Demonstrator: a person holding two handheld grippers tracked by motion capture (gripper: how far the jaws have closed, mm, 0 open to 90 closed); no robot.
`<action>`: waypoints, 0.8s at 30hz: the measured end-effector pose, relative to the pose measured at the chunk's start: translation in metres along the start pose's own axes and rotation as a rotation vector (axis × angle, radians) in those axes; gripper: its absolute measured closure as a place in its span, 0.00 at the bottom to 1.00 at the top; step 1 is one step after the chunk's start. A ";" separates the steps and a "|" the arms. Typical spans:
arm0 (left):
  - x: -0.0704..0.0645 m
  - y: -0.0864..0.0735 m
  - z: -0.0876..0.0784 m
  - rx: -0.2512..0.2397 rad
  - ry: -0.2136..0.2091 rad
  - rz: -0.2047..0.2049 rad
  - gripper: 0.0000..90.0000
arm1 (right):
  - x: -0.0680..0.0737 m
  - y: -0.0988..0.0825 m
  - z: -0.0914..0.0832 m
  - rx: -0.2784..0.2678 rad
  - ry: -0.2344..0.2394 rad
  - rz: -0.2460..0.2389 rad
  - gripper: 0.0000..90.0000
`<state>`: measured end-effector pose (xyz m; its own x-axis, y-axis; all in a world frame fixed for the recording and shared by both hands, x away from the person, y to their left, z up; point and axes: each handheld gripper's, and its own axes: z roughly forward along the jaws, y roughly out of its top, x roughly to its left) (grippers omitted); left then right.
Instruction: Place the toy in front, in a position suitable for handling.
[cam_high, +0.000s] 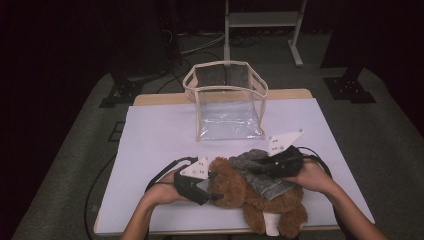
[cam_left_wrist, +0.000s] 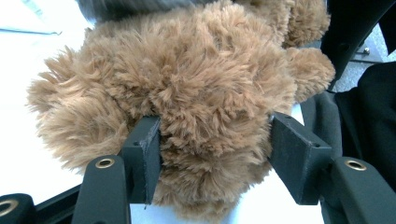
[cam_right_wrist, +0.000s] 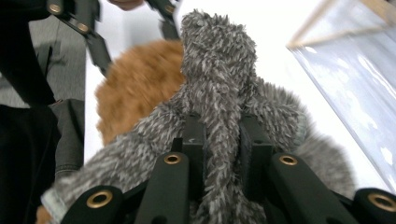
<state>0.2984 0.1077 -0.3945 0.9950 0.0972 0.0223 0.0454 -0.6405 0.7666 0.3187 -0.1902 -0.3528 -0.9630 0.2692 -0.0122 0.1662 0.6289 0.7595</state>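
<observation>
The brown bear (cam_high: 252, 197) lies at the near edge of the desk (cam_high: 155, 145). The left tongs (cam_high: 212, 187) clamp its head, jaws partly open around the fur. Over the bear, the right tongs (cam_high: 260, 167) pinch a fold of the grey cloth (cam_high: 260, 175), nearly closed. Beyond the bear stands the clear bag (cam_high: 227, 102).

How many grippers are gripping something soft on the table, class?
2. The left gripper clamps the brown teddy bear's head at the near left; the right gripper pinches the grey fuzzy garment draped over the bear, near right.
</observation>
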 end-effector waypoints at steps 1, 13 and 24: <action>0.000 0.001 -0.001 -0.002 0.002 -0.006 0.42 | -0.002 -0.005 -0.004 -0.004 -0.004 0.020 0.83; 0.007 0.028 0.002 -0.006 -0.005 0.027 0.37 | 0.024 -0.010 0.001 -0.018 0.036 -0.037 0.84; 0.001 0.025 0.003 0.016 -0.042 0.030 0.38 | 0.000 -0.055 -0.045 -0.081 -0.036 0.126 0.84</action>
<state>0.3010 0.0896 -0.3772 0.9988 0.0460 0.0178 0.0167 -0.6546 0.7558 0.3002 -0.2572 -0.3652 -0.9271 0.3692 0.0648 0.2664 0.5275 0.8067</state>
